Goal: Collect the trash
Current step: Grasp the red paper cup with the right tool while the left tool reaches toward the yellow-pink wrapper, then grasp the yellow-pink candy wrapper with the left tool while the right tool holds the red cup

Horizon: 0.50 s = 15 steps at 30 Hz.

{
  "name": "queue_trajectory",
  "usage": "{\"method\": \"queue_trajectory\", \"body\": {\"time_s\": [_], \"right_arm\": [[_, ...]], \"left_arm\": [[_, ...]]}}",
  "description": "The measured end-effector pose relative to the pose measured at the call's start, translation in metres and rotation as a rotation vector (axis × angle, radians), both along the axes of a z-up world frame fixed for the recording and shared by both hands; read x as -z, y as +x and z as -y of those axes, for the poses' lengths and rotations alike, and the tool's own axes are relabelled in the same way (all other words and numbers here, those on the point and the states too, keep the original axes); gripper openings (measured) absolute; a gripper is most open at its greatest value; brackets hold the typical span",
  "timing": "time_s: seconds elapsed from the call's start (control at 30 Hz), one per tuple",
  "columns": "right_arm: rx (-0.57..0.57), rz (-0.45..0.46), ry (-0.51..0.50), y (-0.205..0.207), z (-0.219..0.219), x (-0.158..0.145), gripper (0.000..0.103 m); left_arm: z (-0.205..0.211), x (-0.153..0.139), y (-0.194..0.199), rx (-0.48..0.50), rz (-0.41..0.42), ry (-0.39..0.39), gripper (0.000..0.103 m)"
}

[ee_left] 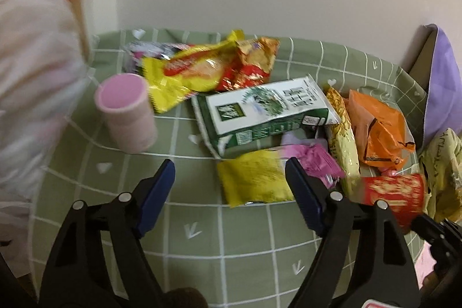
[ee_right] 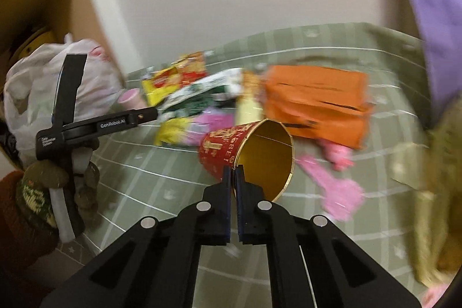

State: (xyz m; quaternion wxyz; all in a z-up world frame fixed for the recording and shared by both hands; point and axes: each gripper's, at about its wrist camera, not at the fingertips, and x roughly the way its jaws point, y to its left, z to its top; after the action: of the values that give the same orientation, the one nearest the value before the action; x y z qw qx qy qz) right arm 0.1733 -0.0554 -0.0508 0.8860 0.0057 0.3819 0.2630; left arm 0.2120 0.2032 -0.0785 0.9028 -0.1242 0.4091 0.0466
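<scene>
Right tongs (ee_right: 234,172) clenched on red cup (ee_right: 222,147) rim, left tongs (ee_left: 231,186) released above tablecloth (ee_left: 202,235)

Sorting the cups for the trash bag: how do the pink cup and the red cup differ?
The pink cup stands free on the tablecloth; the red cup is tipped sideways, its rim pinched by the right gripper. Pink is plain; red carries gold print and lining. Both look empty.

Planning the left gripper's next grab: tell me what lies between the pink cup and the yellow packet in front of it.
In the left wrist view, only bare green checked cloth lies between the pink cup and the yellow packet. The left gripper hangs open above it.
</scene>
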Motion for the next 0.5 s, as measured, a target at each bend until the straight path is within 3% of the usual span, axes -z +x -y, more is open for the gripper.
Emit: {"method": "queue_trajectory", "body": {"time_s": [0.23, 0.3, 0.5], "right_arm": [[0.162, -0.032, -0.070, -0.014, 0.053, -0.013, 0.005], [0.196, -0.045, -0.080, -0.021, 0.065, -0.018, 0.005], [0.215, -0.040, -0.116, -0.031, 0.083, -0.024, 0.005]], "left_arm": [[0.011, 0.021, 0.017, 0.044, -0.045, -0.078, 0.065], [0.012, 0.025, 0.020, 0.044, -0.050, -0.111, 0.057], [0.023, 0.026, 0.020, 0.033, -0.095, -0.137, 0.048]]}}
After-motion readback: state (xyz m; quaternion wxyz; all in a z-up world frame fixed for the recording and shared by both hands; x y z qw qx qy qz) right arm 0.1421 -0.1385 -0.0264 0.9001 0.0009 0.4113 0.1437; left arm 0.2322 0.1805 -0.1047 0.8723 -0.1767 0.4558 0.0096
